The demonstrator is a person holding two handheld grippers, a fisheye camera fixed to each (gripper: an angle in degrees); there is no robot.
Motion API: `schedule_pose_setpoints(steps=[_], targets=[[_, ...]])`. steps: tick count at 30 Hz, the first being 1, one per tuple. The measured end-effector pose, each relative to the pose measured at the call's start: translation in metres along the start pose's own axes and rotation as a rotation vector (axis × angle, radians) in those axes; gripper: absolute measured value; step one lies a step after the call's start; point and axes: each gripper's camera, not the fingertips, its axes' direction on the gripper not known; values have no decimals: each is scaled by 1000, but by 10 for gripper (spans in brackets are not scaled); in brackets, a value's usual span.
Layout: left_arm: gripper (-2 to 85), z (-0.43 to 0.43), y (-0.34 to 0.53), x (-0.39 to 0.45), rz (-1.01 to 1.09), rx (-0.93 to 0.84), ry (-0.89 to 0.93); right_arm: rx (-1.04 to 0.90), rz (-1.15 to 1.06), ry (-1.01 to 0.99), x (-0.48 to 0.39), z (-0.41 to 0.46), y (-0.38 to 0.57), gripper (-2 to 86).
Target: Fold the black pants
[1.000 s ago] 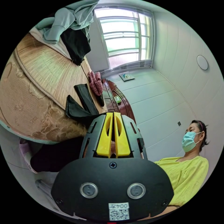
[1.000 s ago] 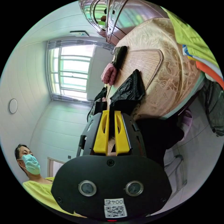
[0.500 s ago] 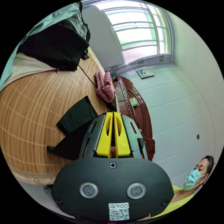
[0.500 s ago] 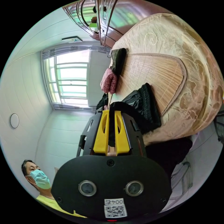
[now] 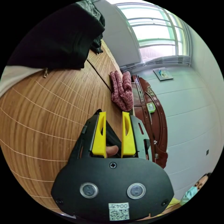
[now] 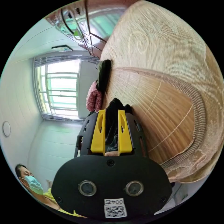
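Black pants [image 6: 112, 116] bunched on the woven bamboo mat [image 6: 161, 109], sitting right between the yellow jaws of the right gripper [image 6: 111, 113] in the right gripper view. Jaws stand parted, cloth in the gap but not pinched from both sides as far as visible; dark folds run from the jaw tips back toward the gripper body. Fingertip [image 6: 111, 153] visible at the base of the gap.

In the left gripper view, dark cloth [image 5: 113, 137] between the jaws of the left gripper [image 5: 113, 114], likely the same pants, mostly hidden by the black housing. Jaws parted here too, not clamping. Fingertip [image 5: 112, 150] at the jaw base as well.

Mat [image 5: 46, 112] under both grippers, laid over a beige patterned bedspread [image 6: 163, 42]. Separate large black garment [image 5: 58, 39] lies well apart, at the upper left of the left gripper view, zipper pull [image 5: 44, 73] hanging off its edge onto the mat. Red-pink knitted item [image 5: 122, 91] at the mat edge beyond the left gripper tips, next to dark wooden furniture [image 5: 149, 121]. Same knit [image 6: 94, 99] in the right gripper view, touching a dark rolled item [image 6: 103, 74].

Window [image 6: 61, 88] behind, white panelled walls. Person in a face mask and yellow top [image 6: 35, 186] at the lower left of the right gripper view.
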Motion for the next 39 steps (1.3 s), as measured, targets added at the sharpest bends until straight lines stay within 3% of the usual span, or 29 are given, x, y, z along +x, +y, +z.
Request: schedule_pose_setpoints(steps=[3,9,12,16,24,35,39], targets=[[98,-20,9,3,110,-41,-120,24,-150,45,-17,-16,8,111],[107,-47,79,-15,201,-177,-333,-110,-319,180,-30,-22,60,114],[121,-45,111,-38,111,-220,-295,-104,-279,143,-16,-30,88,114],[136,-43,132,-51,22,-133,-266,-99,-201,107,9,-26,117,114],[145,-16,137,-46,-2,-111,-206,-104,-137,74,43,8,135,124],[30,15,154,-60,-33,-82,-220,-114,-73,28,75,83,128,120],[24,3,169,-66,-38,-54,-196,-156,-74,109,79,126,129,67]])
